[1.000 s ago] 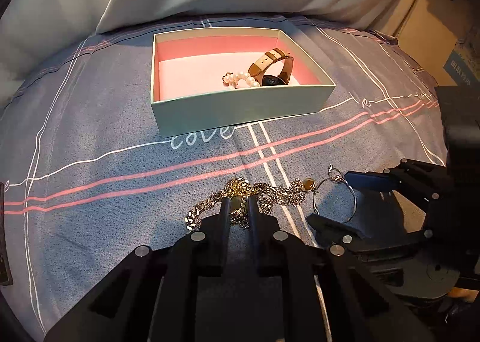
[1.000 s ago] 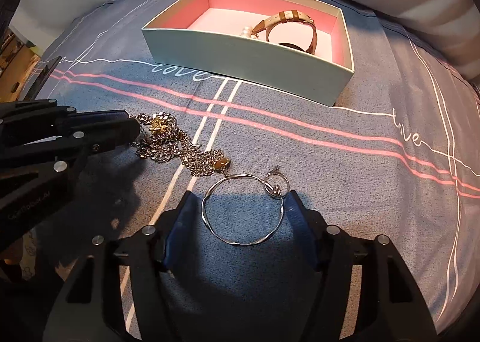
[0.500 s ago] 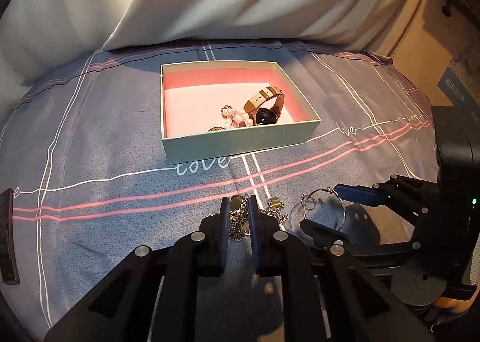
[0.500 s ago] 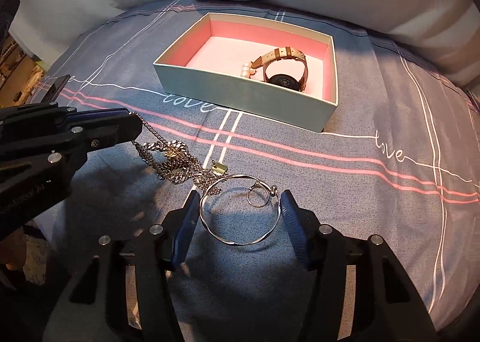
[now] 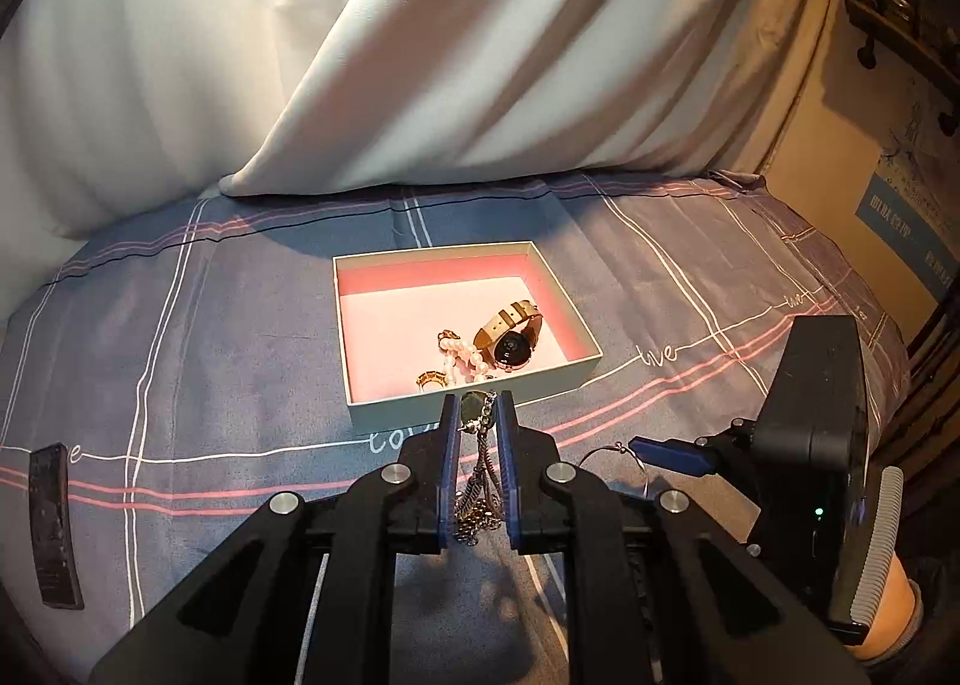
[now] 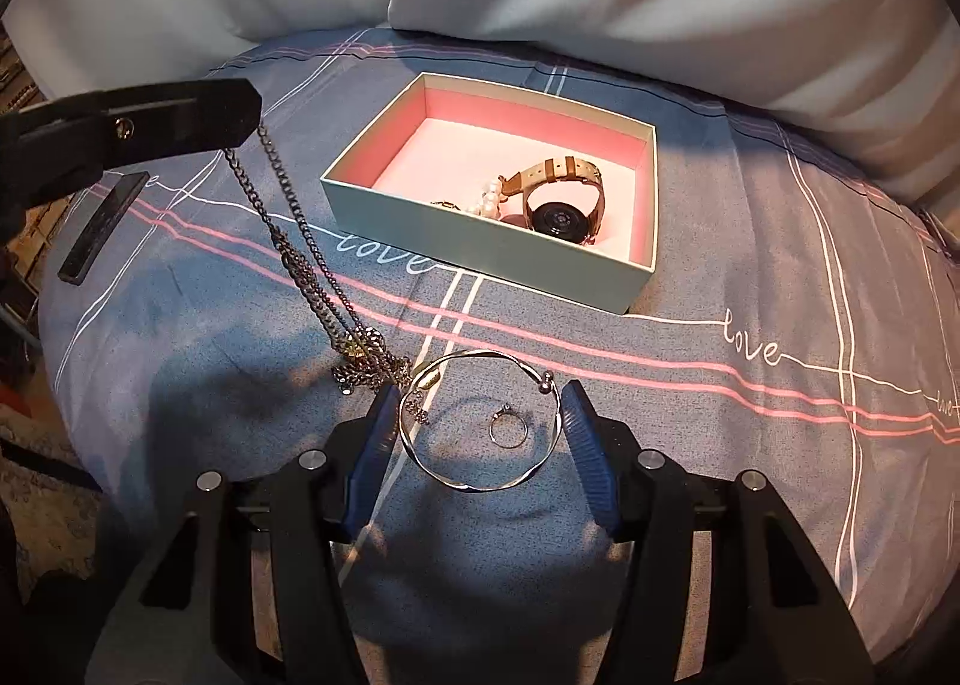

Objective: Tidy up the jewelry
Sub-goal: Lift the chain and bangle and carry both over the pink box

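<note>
My left gripper (image 5: 477,415) is shut on a chain necklace (image 5: 478,481) and holds it raised; the chain (image 6: 312,271) hangs down from the gripper (image 6: 240,126), its lower end still bunched on the bedsheet. My right gripper (image 6: 480,433) is open, its fingers on either side of a silver bangle (image 6: 480,421) that is lifted off the sheet; whether they touch it I cannot tell. A small ring (image 6: 509,431) lies under the bangle. The pink-lined box (image 5: 354,337) (image 6: 642,277) holds a watch (image 6: 561,205), a pearl bracelet (image 5: 459,355) and a gold ring (image 5: 431,380).
White pillows (image 5: 480,54) lie behind the box. A dark flat bar (image 5: 54,523) (image 6: 102,229) lies on the sheet at the left. The bed's edge and a wall (image 5: 870,144) are to the right.
My left gripper has risen, drawing the necklace up off the sheet. My right gripper has also lifted, with the bangle between its fingers; the small ring stayed on the sheet.
</note>
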`<state>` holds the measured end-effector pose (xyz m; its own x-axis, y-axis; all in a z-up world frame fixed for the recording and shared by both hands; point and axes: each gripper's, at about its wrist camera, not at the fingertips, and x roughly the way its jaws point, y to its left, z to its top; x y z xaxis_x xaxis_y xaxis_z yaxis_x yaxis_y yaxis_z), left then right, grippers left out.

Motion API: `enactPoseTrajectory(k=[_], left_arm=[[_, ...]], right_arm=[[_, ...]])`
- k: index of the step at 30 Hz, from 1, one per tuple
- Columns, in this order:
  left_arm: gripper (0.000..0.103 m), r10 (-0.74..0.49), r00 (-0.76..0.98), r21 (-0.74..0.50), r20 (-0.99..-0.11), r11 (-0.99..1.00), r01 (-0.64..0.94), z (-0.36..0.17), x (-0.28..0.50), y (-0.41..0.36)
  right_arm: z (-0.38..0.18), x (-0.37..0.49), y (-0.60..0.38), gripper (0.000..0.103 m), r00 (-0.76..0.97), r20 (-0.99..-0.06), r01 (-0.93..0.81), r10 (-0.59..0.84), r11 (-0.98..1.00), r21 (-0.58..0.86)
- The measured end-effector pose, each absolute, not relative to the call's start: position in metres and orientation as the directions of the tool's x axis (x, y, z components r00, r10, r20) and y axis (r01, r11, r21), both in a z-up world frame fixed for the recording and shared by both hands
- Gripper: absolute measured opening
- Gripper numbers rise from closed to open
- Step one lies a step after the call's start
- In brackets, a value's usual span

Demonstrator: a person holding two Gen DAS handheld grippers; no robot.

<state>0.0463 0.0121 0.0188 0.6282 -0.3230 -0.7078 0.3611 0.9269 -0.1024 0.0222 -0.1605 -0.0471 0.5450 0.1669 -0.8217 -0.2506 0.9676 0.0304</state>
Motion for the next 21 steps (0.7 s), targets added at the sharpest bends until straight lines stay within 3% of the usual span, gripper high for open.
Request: enactPoseTrajectory(k=[21], left_arm=[[0.012, -0.327, 0.758, -0.125, -0.564, 0.942, 0.313, 0.105, 0.032, 0.01]], right_arm=[[0.059, 0.028, -0.166, 0.056, 0.691, -0.708, -0.219, 0.146, 0.976, -0.012]])
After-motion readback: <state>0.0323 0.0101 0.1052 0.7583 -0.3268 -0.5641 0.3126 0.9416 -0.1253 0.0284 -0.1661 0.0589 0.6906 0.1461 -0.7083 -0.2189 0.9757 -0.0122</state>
